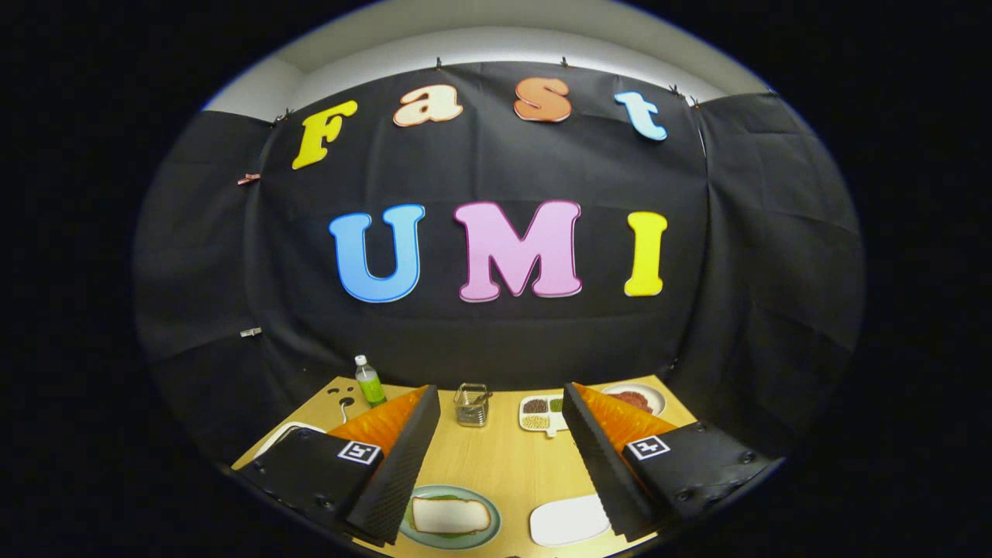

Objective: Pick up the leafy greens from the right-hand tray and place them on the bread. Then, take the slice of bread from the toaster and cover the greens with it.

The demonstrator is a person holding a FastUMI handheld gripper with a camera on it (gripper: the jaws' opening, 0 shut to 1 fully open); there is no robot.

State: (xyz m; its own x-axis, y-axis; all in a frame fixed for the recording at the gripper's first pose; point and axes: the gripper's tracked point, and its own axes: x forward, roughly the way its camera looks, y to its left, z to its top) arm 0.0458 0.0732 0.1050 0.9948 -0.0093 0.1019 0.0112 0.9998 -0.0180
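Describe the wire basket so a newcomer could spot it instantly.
Start at the wooden table and look beyond the open gripper, between its fingers. The wire basket stands mid-table, left of the white divided tray and right of the green bottle. It is the only see-through metal mesh container.

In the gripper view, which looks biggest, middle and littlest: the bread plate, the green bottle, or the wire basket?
1. Bread plate, between the open gripper fingers, though it is nearest the camera.
2 and 3. Green bottle and wire basket look alike; unranked.
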